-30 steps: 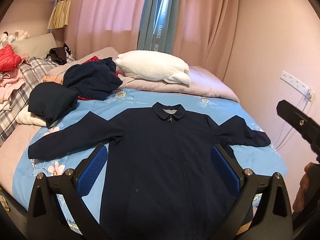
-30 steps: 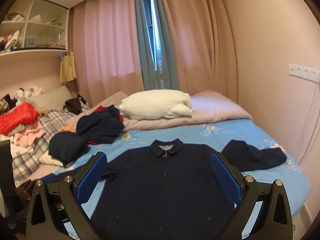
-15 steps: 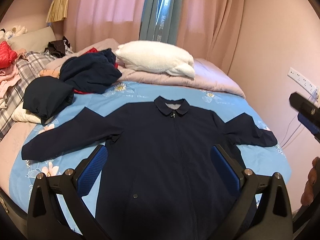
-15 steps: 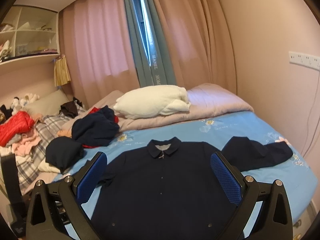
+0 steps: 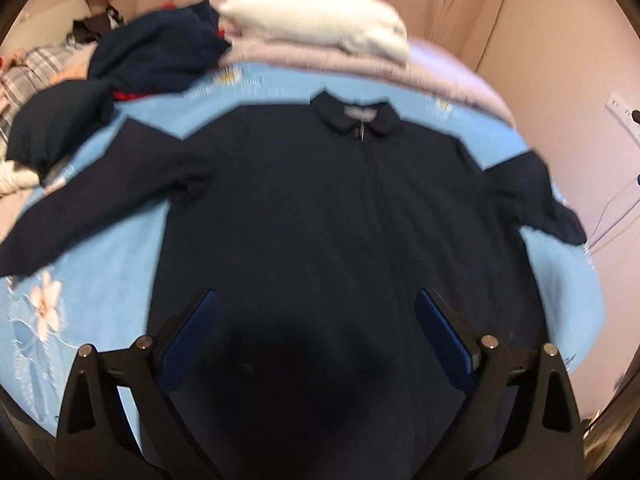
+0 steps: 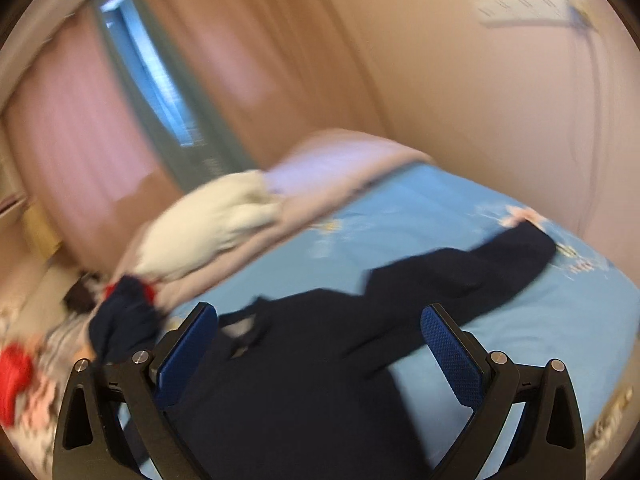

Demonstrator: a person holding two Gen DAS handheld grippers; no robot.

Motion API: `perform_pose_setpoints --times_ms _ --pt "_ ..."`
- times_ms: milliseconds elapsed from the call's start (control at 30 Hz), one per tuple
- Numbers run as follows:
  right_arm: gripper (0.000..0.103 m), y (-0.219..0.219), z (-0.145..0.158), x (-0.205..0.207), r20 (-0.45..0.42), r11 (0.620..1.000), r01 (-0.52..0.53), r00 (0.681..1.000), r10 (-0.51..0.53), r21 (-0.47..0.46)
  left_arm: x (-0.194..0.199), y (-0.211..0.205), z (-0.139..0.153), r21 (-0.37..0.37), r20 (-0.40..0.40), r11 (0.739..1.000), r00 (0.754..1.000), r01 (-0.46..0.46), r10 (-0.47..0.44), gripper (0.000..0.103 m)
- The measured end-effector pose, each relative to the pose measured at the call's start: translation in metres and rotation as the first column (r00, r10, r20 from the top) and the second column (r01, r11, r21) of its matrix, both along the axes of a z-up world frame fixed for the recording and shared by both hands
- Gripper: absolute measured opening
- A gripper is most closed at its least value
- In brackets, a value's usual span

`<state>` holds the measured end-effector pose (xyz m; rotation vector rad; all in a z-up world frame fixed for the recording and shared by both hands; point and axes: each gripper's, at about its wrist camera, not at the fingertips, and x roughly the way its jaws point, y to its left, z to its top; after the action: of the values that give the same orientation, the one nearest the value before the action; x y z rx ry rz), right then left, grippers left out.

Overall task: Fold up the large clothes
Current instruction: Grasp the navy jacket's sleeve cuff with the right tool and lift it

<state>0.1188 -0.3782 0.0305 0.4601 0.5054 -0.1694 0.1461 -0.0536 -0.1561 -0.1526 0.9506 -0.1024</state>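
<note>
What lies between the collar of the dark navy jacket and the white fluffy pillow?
In the left wrist view, a strip of light blue floral bedsheet and the folded pale pink quilt separate the collar from the pillow.

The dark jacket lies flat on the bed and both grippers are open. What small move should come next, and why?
Probably the right gripper should go down to the jacket's right sleeve and close on it, to fold it over the body. The navy jacket is spread flat and zipped on the blue sheet, both sleeves out, and the left gripper is open too, holding nothing.
</note>
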Motion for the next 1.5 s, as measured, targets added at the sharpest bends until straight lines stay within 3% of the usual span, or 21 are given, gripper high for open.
perform_pose_setpoints --times_ms 133,267,500,633,767,800,933,1100,1267,1367,1500 --pt "0.094 -0.063 -0.033 0.025 -0.082 0.987 0.162 0.984 -0.161 0.011 0.011 -0.007 -0.030 -0.018 -0.078 1.000 0.997 0.004 -0.005 0.097" --pt "0.084 -0.127 -0.078 0.044 -0.169 0.949 0.305 0.943 -0.288 0.083 0.020 -0.011 -0.050 -0.022 -0.120 1.000 0.993 0.004 -0.007 0.096" --pt "0.072 -0.214 -0.153 0.053 -0.315 0.836 0.520 0.834 -0.454 0.173 0.034 -0.019 -0.075 -0.046 -0.169 0.999 0.985 0.014 -0.022 0.096" --pt "0.071 -0.238 -0.178 0.055 -0.333 0.807 0.531 0.833 -0.443 0.256 0.037 -0.024 -0.081 -0.037 -0.167 0.999 0.986 0.018 -0.024 0.096" --pt "0.048 -0.248 -0.193 0.062 -0.337 0.795 0.515 0.846 -0.413 0.320 0.037 -0.025 -0.084 -0.019 -0.166 1.000 0.986 0.019 -0.022 0.096" --pt "0.044 -0.249 -0.194 0.064 -0.333 0.797 0.512 0.848 -0.412 0.320 0.036 -0.025 -0.085 -0.016 -0.168 1.000 0.986 0.017 -0.019 0.096" --pt "0.004 -0.253 -0.191 0.065 -0.296 0.808 0.512 0.851 -0.434 0.290 0.038 -0.024 -0.087 -0.026 -0.175 1.000 0.985 0.005 -0.010 0.096" --pt "0.002 -0.263 -0.173 0.025 -0.173 0.776 0.571 0.821 -0.544 0.269 0.041 -0.017 -0.087 -0.059 -0.186 0.998 0.983 -0.015 0.003 0.096" --pt "0.002 -0.267 -0.180 0.013 -0.219 0.763 0.589 0.808 -0.547 0.266 0.039 -0.015 -0.087 -0.057 -0.183 0.998 0.983 -0.014 0.003 0.097" --pt "0.002 -0.258 -0.158 0.013 -0.168 0.782 0.580 0.814 -0.555 0.229 0.041 -0.010 -0.083 -0.072 -0.190 0.997 0.982 -0.018 0.004 0.095" --pt "0.002 -0.236 -0.100 0.020 -0.076 0.829 0.538 0.843 -0.533 0.152 0.043 0.004 -0.070 -0.071 -0.164 0.996 0.986 -0.049 0.036 0.095"
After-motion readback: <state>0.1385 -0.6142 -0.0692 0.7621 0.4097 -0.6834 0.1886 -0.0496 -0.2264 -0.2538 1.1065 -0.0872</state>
